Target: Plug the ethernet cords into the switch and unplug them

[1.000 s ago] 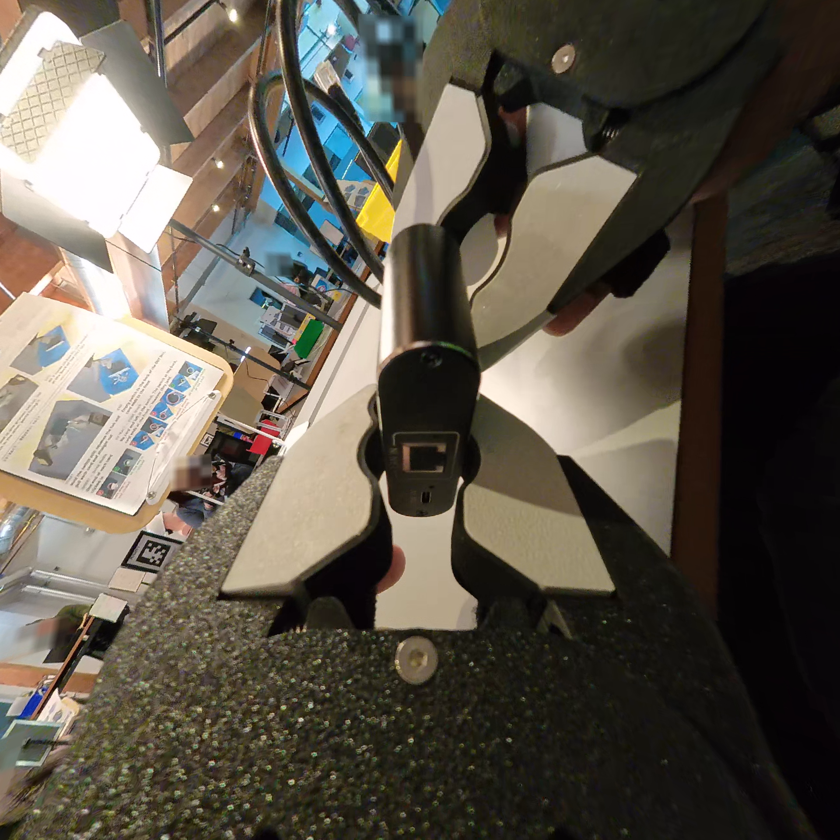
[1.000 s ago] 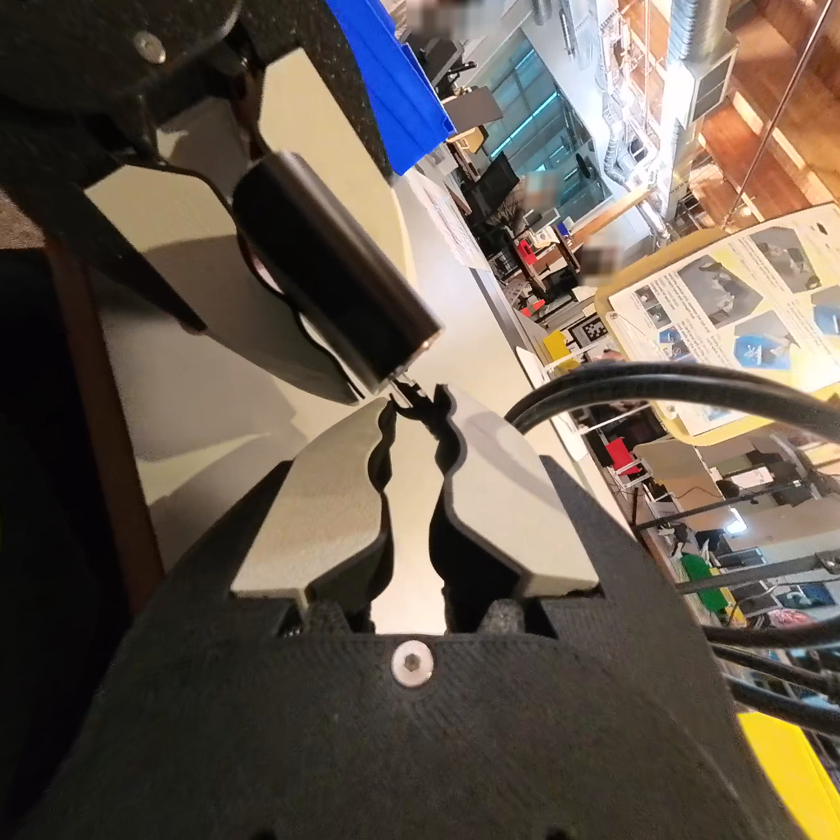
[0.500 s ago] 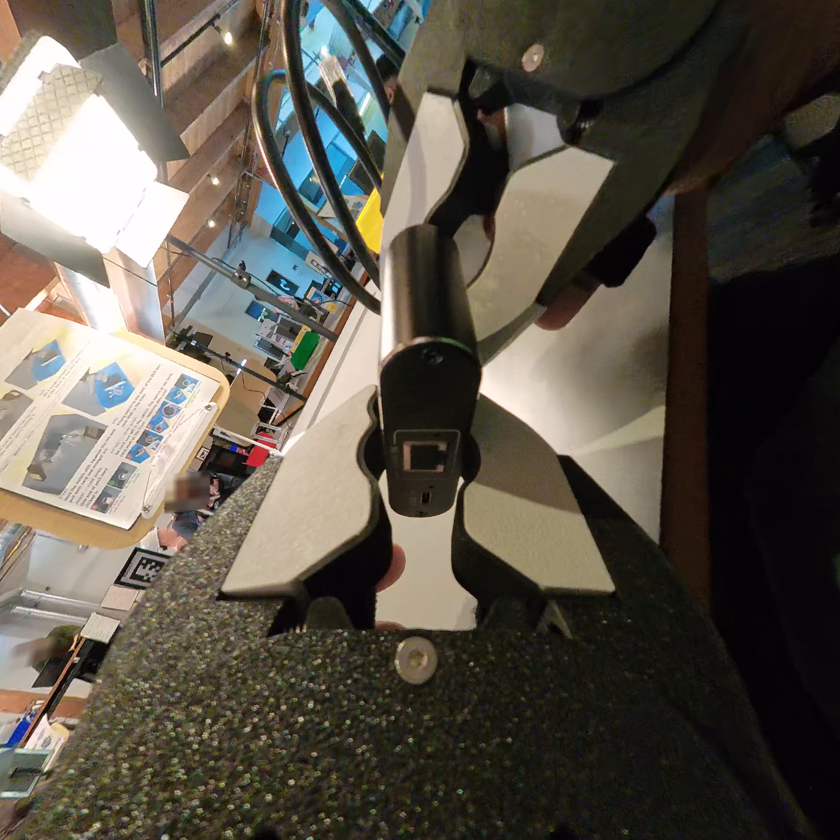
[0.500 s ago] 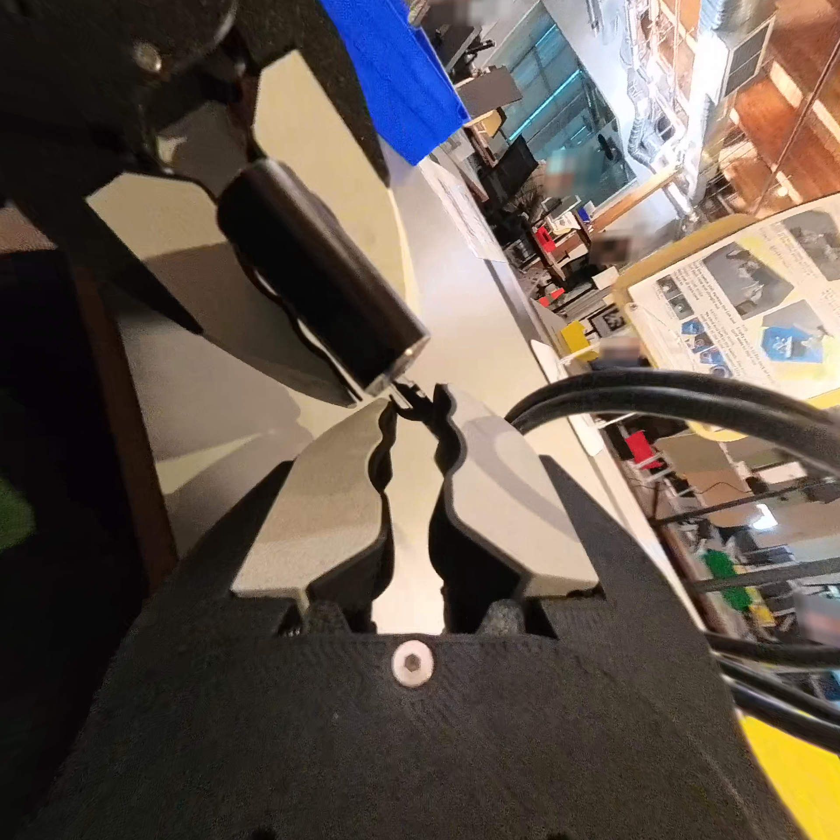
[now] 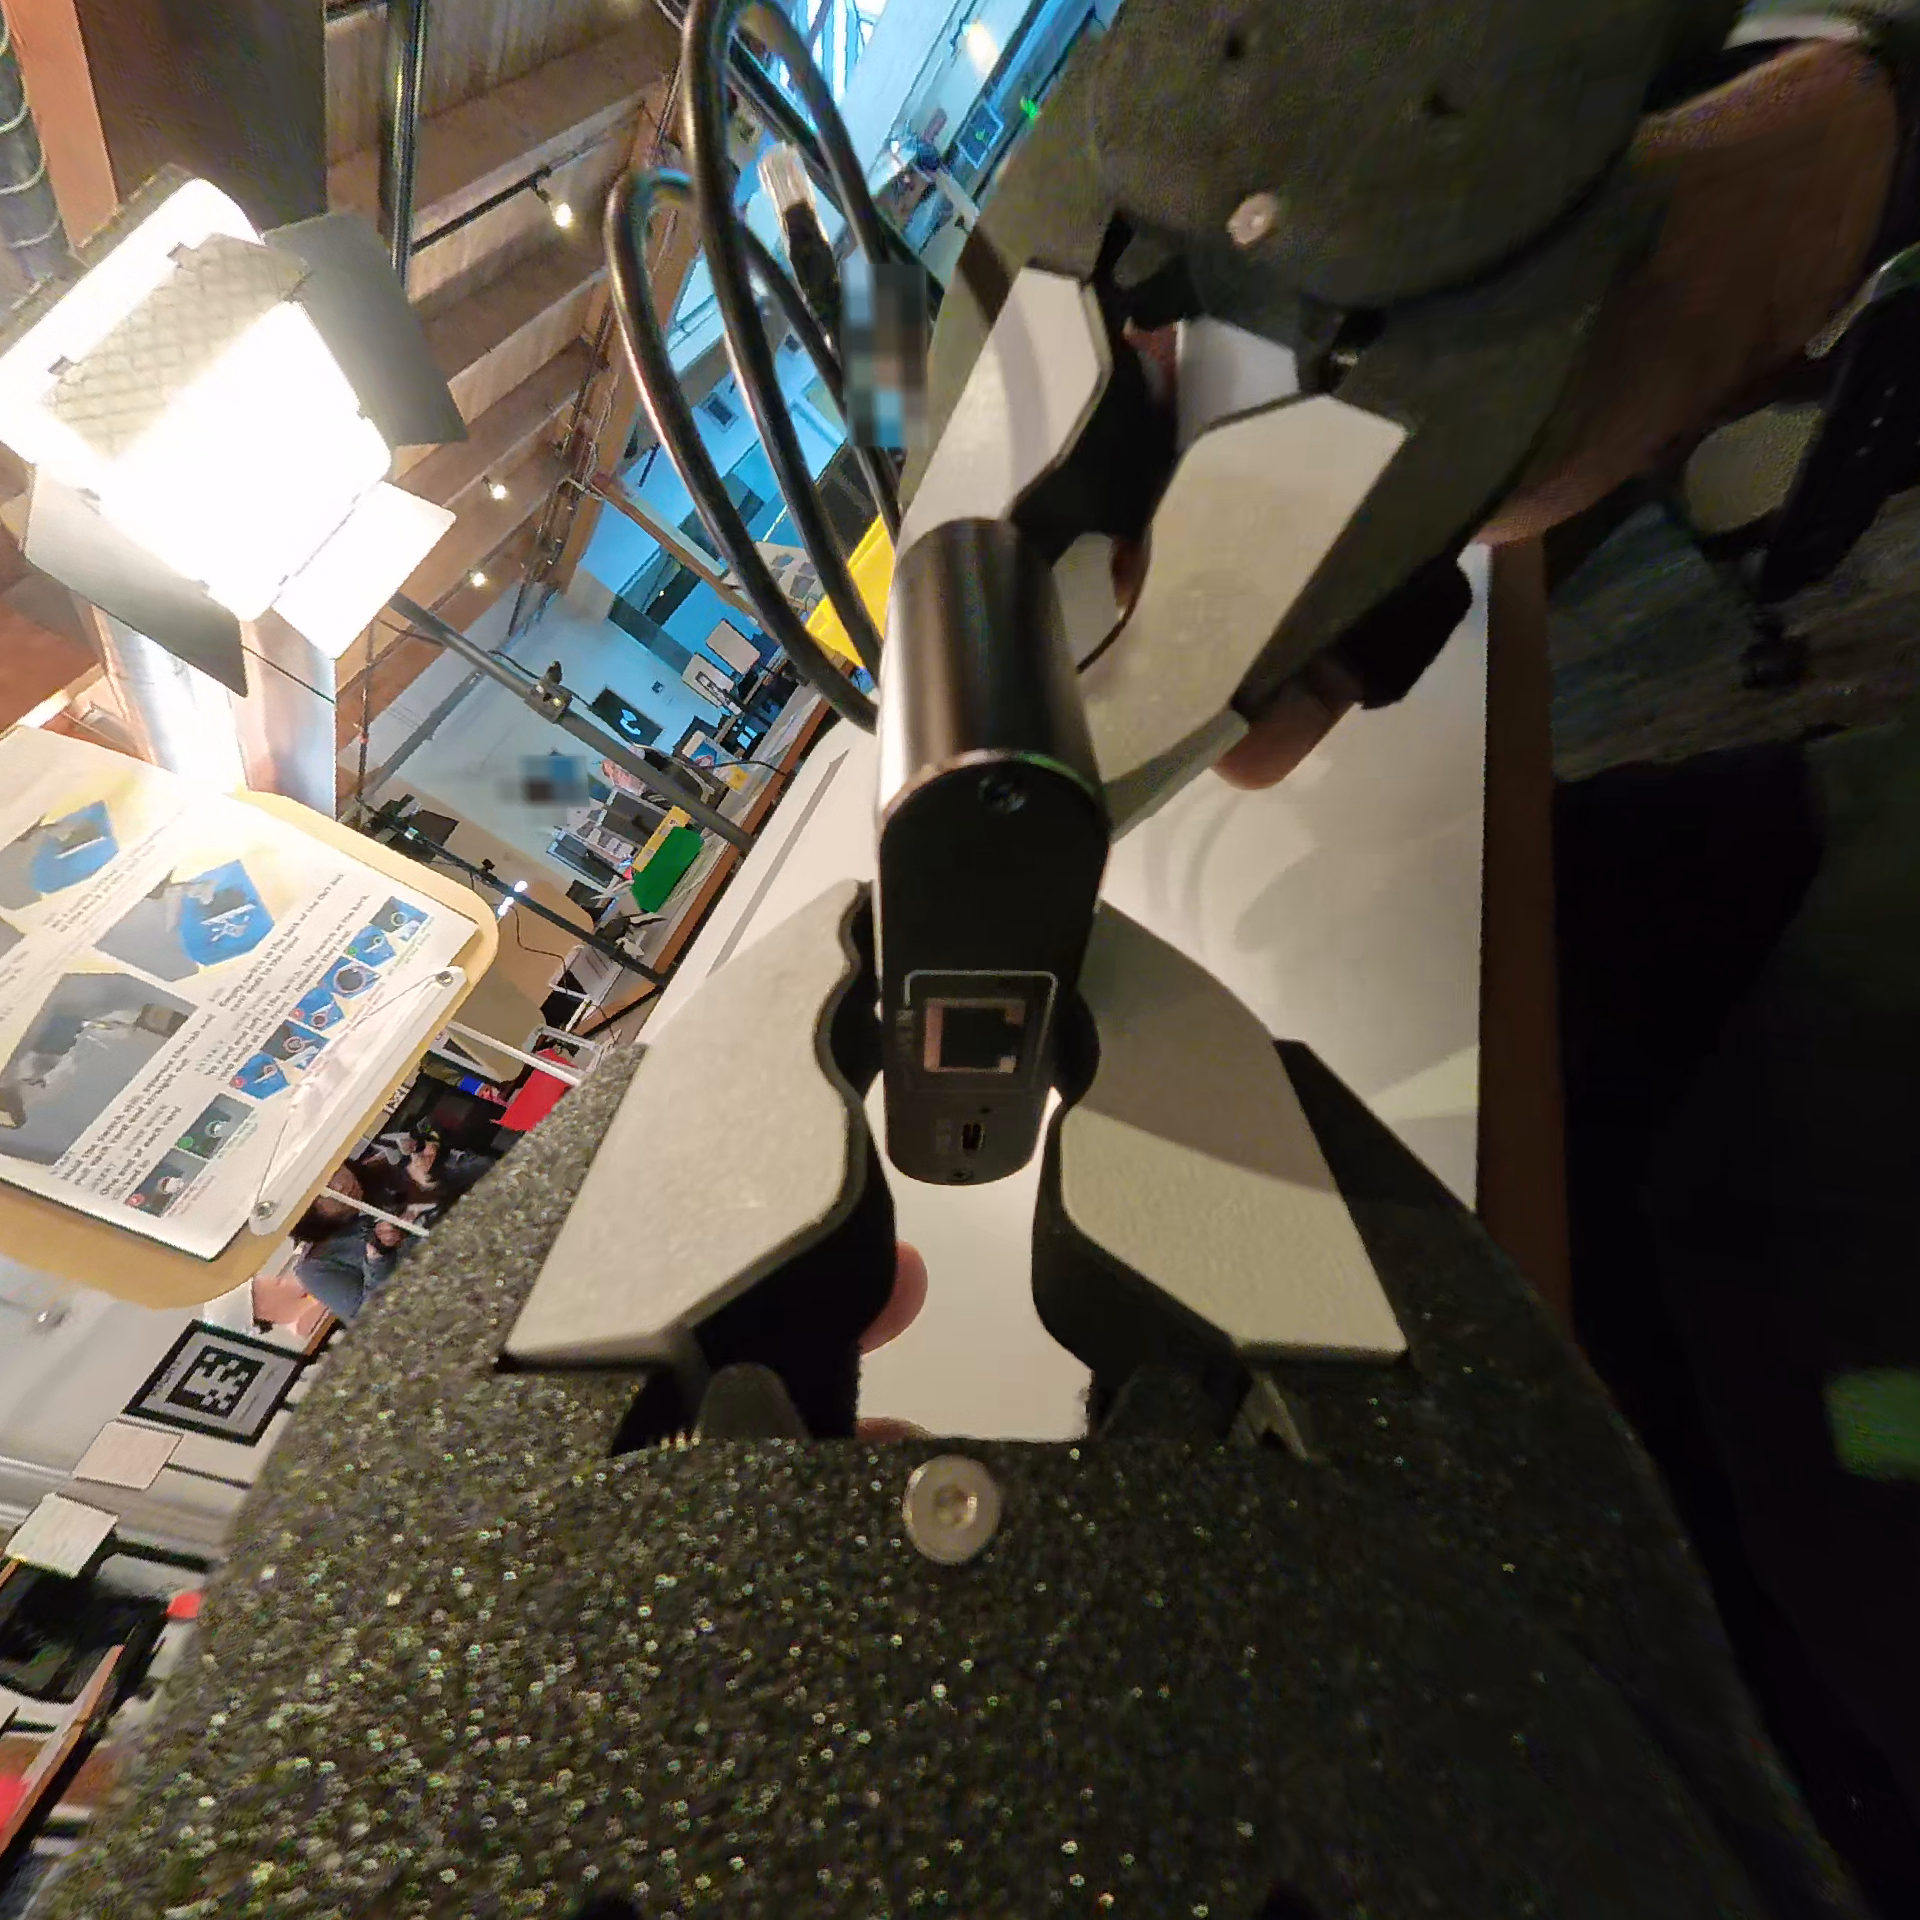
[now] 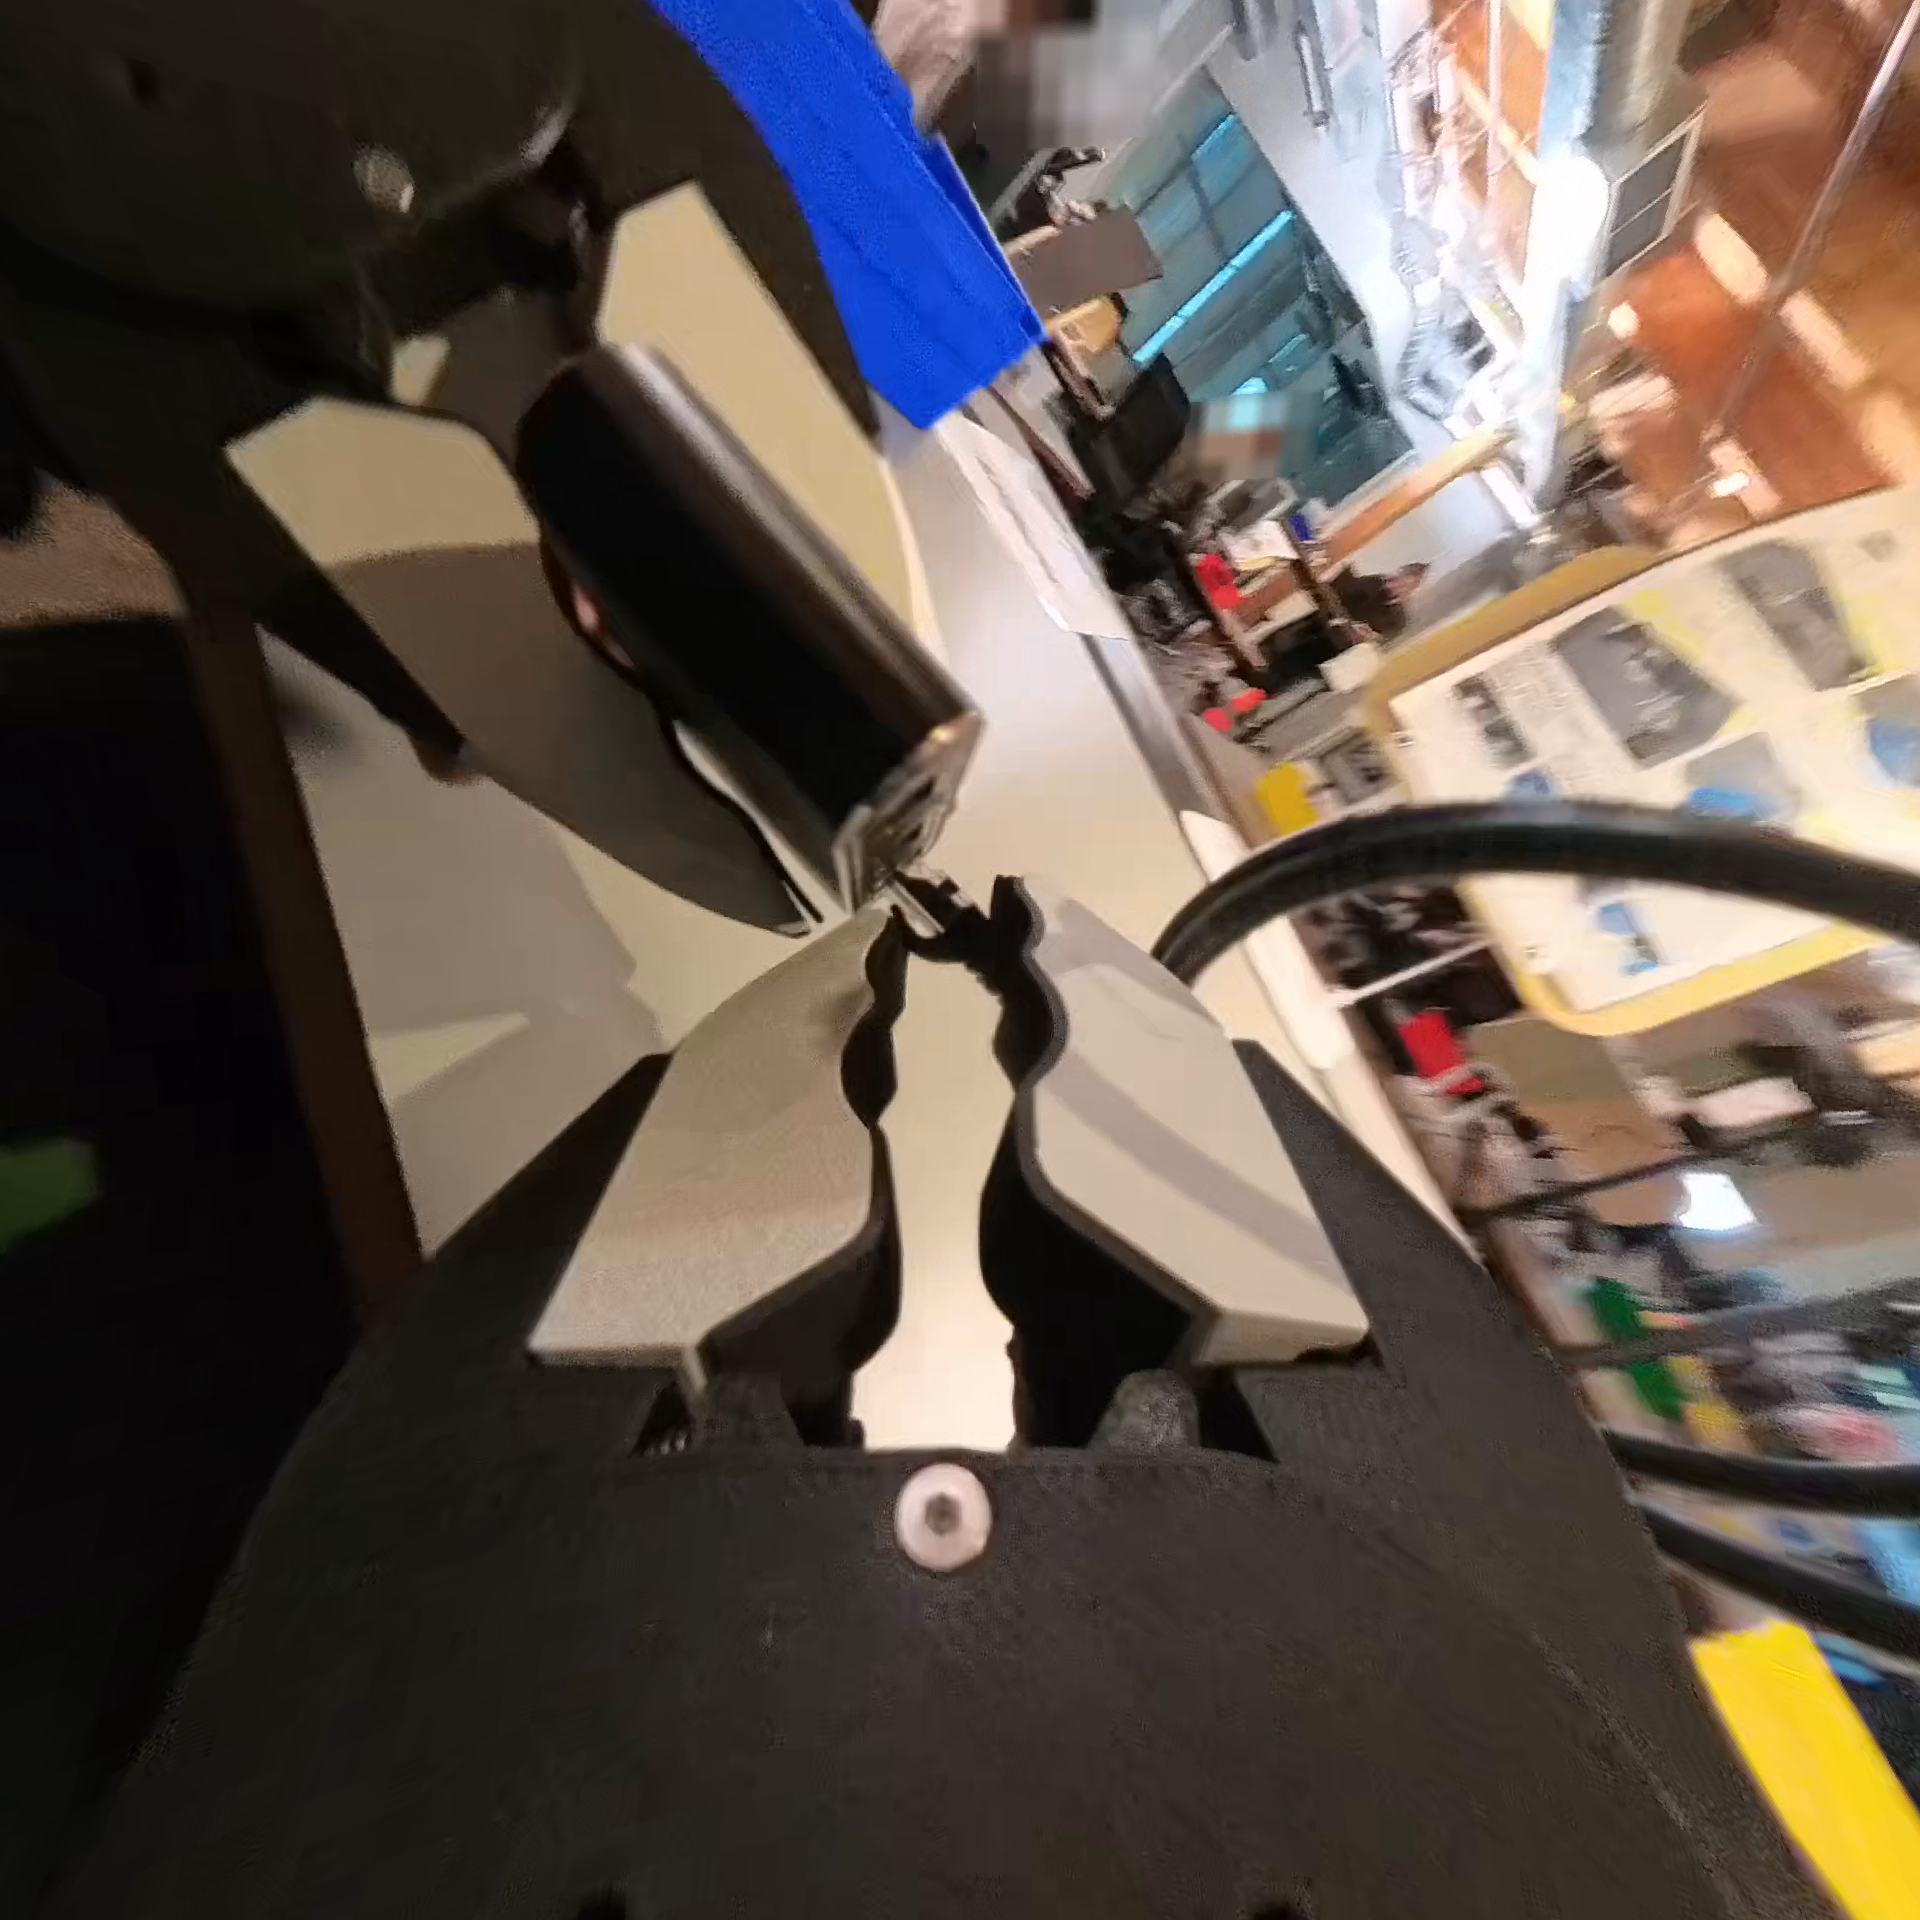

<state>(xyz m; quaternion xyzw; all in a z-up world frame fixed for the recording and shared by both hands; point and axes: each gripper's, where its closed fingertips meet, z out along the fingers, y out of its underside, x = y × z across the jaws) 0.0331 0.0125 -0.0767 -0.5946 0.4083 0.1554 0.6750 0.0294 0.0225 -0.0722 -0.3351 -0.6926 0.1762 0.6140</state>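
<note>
Black and rounded, the switch (image 5: 982, 831) sat clamped between the fingers of the left tool (image 5: 961, 1049), raised off the white tabletop (image 5: 1351, 935), its near end facing the camera with one port (image 5: 977, 1037) there plainly vacant. At its far end the right tool (image 6: 951, 920) was closed narrowly on a plug (image 6: 940, 914), whose tip sat right at the switch's face; in the right wrist view I could not tell whether it was seated or only touching. The cord (image 6: 1558, 842) looped away to that tool's right. A second plug (image 5: 795, 208) hung free beyond the switch, in neither tool. My reading was that the task stood early to midway: one connection was being made or released, the near port and the loose cord were not yet dealt with.
</note>
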